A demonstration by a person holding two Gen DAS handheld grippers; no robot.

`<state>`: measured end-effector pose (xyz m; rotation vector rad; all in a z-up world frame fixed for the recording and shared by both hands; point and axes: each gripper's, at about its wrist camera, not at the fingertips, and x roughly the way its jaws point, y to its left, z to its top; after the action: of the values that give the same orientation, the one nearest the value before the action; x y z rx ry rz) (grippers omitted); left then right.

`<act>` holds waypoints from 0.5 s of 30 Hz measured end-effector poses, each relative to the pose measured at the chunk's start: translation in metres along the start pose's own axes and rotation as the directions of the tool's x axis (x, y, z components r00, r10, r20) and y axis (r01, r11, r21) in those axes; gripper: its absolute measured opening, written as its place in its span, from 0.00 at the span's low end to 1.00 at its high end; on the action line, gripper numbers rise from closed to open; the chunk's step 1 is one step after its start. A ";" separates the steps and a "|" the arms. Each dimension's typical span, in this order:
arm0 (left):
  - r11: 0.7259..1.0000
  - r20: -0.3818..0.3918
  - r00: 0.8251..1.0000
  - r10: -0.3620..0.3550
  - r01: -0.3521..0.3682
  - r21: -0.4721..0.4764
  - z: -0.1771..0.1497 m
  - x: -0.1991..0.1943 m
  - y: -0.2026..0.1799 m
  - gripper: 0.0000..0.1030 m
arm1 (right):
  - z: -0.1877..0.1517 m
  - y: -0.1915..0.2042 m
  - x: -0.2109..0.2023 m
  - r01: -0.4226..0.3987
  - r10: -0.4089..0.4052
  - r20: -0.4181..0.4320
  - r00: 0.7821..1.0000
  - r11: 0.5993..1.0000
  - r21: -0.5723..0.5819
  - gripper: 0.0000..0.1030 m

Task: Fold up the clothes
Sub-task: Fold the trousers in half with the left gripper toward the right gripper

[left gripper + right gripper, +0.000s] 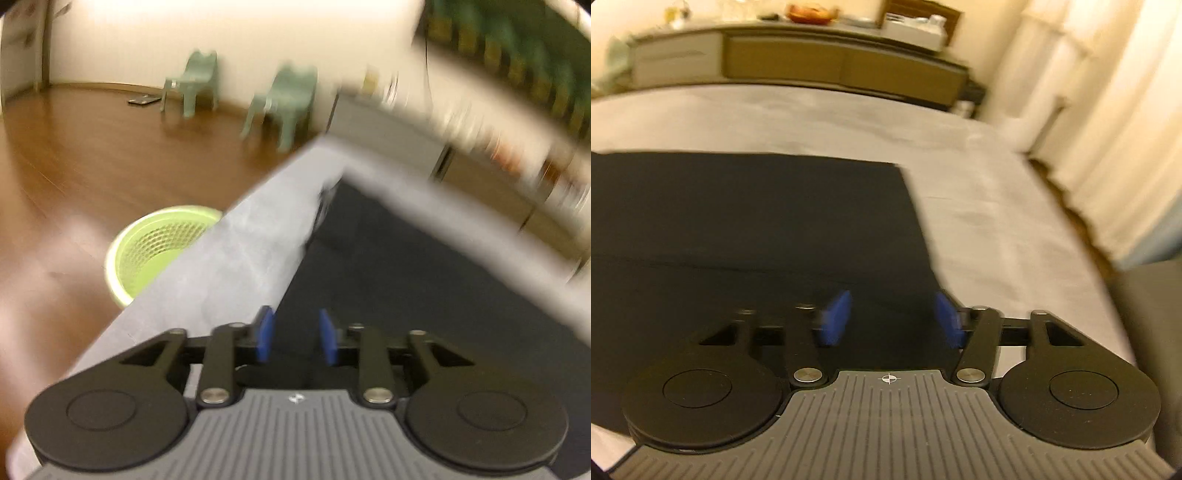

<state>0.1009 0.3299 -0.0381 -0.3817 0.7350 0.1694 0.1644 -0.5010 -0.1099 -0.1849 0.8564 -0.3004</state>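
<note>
Lying flat on the grey-covered bench [979, 177], the dark garment [746, 221] shows a folded edge. Left gripper [297, 338] and right gripper [892, 319] both hang above it, blue pads apart, nothing between them.

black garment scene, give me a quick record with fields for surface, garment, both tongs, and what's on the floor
surface: table under a grey cloth
garment: black garment lying flat, straight edges, looks partly folded
left tongs: open, nothing between the pads, over the garment's edge
right tongs: open, nothing held, over the garment
floor: green mesh basket, two green chairs
</note>
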 end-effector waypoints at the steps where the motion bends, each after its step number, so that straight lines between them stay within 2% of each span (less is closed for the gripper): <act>1: 0.998 0.028 0.998 -0.047 0.049 -0.045 -0.003 -0.012 0.006 0.28 | 0.000 0.005 -0.013 -0.032 0.032 0.029 0.999 0.999 0.004 0.47; 2: 0.994 0.039 0.996 -0.081 0.084 -0.076 -0.007 -0.020 0.010 0.28 | -0.001 0.013 -0.029 -0.099 0.099 0.063 0.993 0.995 0.003 0.47; 3: 0.993 0.008 0.996 -0.086 0.086 -0.081 -0.013 -0.018 0.009 0.28 | -0.001 0.022 -0.046 -0.169 0.168 0.098 0.981 0.986 -0.001 0.49; 4: 0.995 -0.038 0.997 -0.065 0.062 -0.075 -0.020 -0.012 0.008 0.28 | -0.005 0.032 -0.054 -0.226 0.227 0.105 0.968 0.974 -0.018 0.54; 5: 0.998 -0.082 0.997 -0.015 0.010 -0.060 -0.025 -0.005 0.008 0.28 | -0.008 0.042 -0.062 -0.281 0.284 0.109 0.953 0.959 -0.037 0.58; 6: 0.998 -0.111 0.993 0.049 -0.054 -0.042 -0.028 0.002 0.010 0.27 | -0.012 0.052 -0.057 -0.280 0.285 0.077 0.955 0.957 -0.069 0.58; 7: 0.994 -0.117 0.989 0.093 -0.099 -0.049 -0.030 0.004 0.014 0.28 | -0.016 0.062 -0.050 -0.275 0.280 0.041 0.959 0.956 -0.103 0.57; 8: 0.989 -0.085 0.991 0.101 -0.109 -0.104 -0.029 -0.003 0.023 0.36 | -0.018 0.062 -0.042 -0.225 0.229 0.032 0.973 0.969 -0.099 0.62; 9: 0.980 -0.052 0.993 0.110 -0.117 -0.159 -0.028 -0.011 0.032 0.38 | -0.021 0.060 -0.033 -0.169 0.172 0.026 0.985 0.981 -0.092 0.65; 10: 0.969 -0.021 0.992 0.121 -0.122 -0.214 -0.027 -0.018 0.041 0.35 | -0.018 0.058 -0.032 -0.092 0.094 0.021 0.995 0.992 -0.083 0.62; 11: 0.958 -0.009 0.993 0.114 -0.112 -0.264 -0.029 -0.022 0.048 0.36 | -0.014 0.055 -0.031 -0.011 0.012 0.015 1.000 0.997 -0.074 0.56; 12: 0.949 -0.033 0.997 0.069 -0.076 -0.306 -0.036 -0.021 0.051 0.36 | -0.011 0.056 -0.037 0.067 -0.064 0.035 0.997 0.995 -0.076 0.55; 13: 0.937 -0.054 0.998 0.024 -0.041 -0.348 -0.043 -0.021 0.054 0.36 | -0.006 0.061 -0.047 0.082 -0.077 0.063 0.995 0.994 -0.076 0.55; 15: 0.911 -0.092 0.994 -0.063 0.020 -0.411 -0.054 -0.017 0.058 0.36 | -0.002 0.089 -0.094 0.002 0.007 0.170 0.986 0.998 -0.056 0.57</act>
<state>0.0388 0.3610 -0.0795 -0.8122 0.7921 0.2670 0.1219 -0.3857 -0.0690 -0.2577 0.6965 -0.2548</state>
